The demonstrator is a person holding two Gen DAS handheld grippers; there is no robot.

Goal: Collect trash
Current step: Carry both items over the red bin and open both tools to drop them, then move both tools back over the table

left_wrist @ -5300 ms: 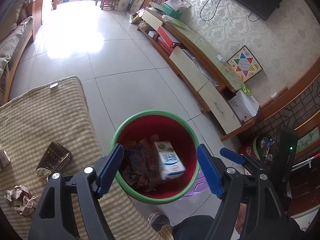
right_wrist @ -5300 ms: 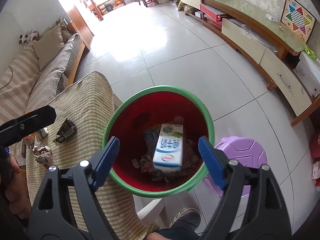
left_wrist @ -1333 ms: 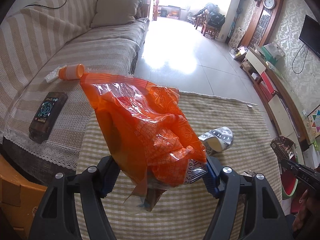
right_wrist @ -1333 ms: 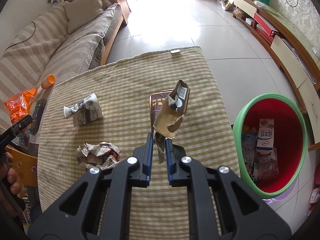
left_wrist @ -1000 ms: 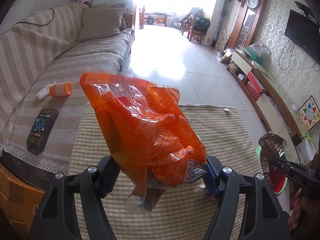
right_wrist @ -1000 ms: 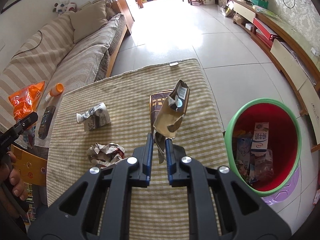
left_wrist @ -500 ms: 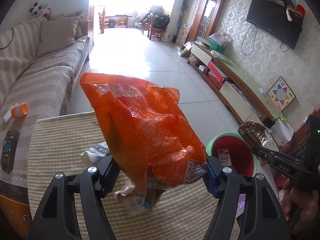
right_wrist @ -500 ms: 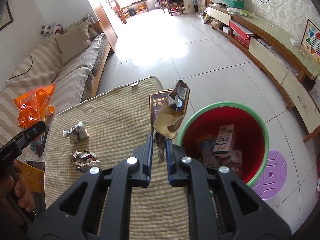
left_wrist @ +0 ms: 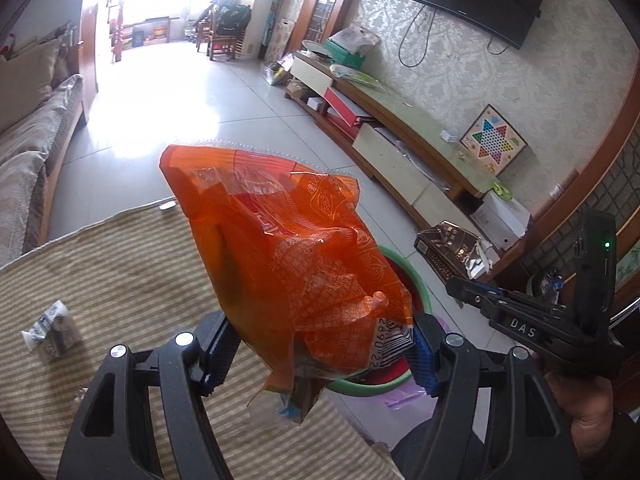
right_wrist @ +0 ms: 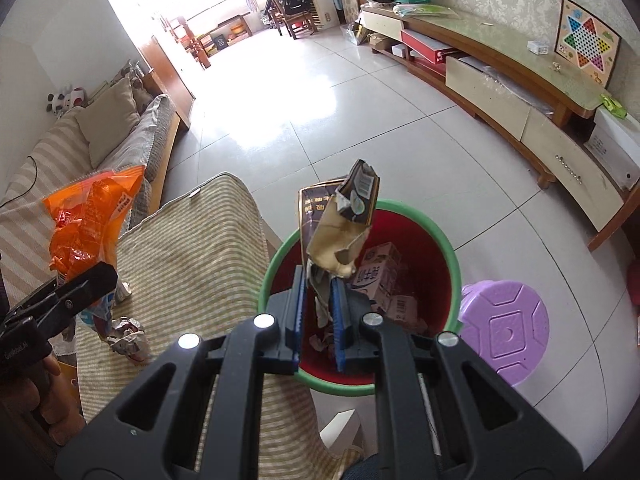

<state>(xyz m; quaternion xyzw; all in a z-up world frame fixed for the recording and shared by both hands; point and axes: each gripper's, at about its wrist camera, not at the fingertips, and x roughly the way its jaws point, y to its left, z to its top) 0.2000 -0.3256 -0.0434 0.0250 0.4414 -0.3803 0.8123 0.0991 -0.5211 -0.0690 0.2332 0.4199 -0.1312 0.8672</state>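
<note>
Trash held over striped table and bin

Grippers are both carrying litter. The left gripper (left_wrist: 320, 356) is clamping a crumpled orange plastic bag (left_wrist: 296, 264) above the striped table (left_wrist: 120, 264). The right gripper (right_wrist: 318, 316) is pinching a torn brown carton (right_wrist: 340, 228) over the red bin (right_wrist: 448, 256), which is already holding milk cartons (right_wrist: 376, 276). A crumpled wrapper (right_wrist: 128, 338) is lying on the table.
</note>
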